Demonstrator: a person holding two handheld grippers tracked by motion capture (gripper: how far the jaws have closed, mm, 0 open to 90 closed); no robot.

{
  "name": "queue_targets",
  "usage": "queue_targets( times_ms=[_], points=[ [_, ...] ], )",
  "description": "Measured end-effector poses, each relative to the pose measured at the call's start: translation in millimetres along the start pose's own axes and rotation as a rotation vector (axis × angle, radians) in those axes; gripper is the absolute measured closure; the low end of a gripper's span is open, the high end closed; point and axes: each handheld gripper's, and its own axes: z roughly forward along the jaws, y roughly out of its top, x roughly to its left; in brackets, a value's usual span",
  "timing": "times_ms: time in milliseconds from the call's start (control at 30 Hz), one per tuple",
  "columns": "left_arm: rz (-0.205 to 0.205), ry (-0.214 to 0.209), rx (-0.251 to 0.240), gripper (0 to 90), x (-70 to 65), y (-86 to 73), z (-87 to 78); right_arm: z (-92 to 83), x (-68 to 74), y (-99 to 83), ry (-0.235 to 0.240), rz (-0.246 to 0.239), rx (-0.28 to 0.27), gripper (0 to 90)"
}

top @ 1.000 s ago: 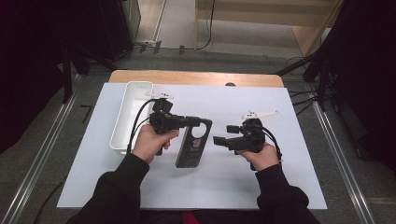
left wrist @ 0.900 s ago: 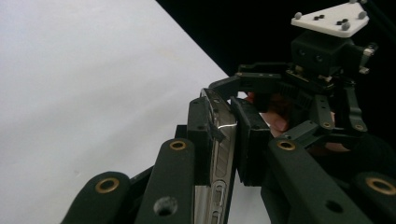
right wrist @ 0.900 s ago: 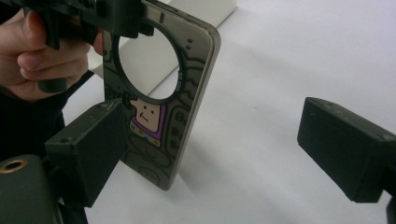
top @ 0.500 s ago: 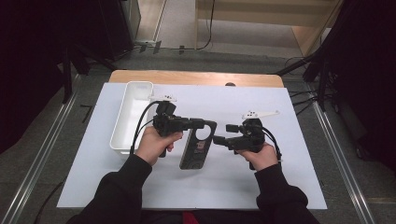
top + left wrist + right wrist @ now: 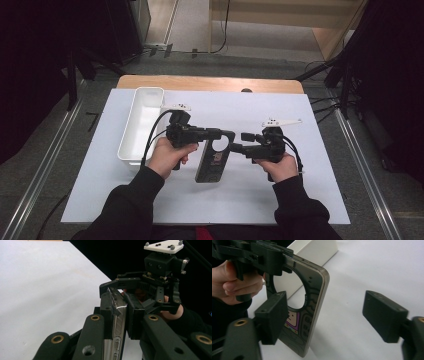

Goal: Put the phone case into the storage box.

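Note:
A dark phone case (image 5: 212,162) with a round cut-out and a cartoon print stands on edge on the white sheet, its top corner held up. My left gripper (image 5: 226,135) is shut on that top end; in the left gripper view the pads of the left gripper (image 5: 121,315) press both faces of the case's silvery edge (image 5: 117,322). My right gripper (image 5: 239,144) faces it from the right. In the right gripper view the right gripper (image 5: 328,317) stands open and its jaws have just been closing. The case's long edge (image 5: 312,297) lies between them, touching neither pad.
A long white tray (image 5: 142,122) stands at the left of the white sheet (image 5: 300,190), close behind the left hand. The sheet covers a wooden table (image 5: 210,82). Dark floor and metal rails lie to both sides.
The left gripper has edged slightly to the right with the case. The right hand has kept its place.

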Motion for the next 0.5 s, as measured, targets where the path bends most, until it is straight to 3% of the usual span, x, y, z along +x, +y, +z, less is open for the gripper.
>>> queue_targets(
  times_ms=[167, 500],
  points=[
    [0.003, -0.007, -0.001, 78.1, -0.8, -0.5, 1.6, 1.7, -1.7, -0.5, 0.003, -0.025, -0.009, 24.3],
    [0.026, -0.011, -0.002, 78.1, -0.4, -1.4, 3.9, 4.2, -3.3, -0.7, 0.032, -0.005, -0.015, 34.8]
  ],
)
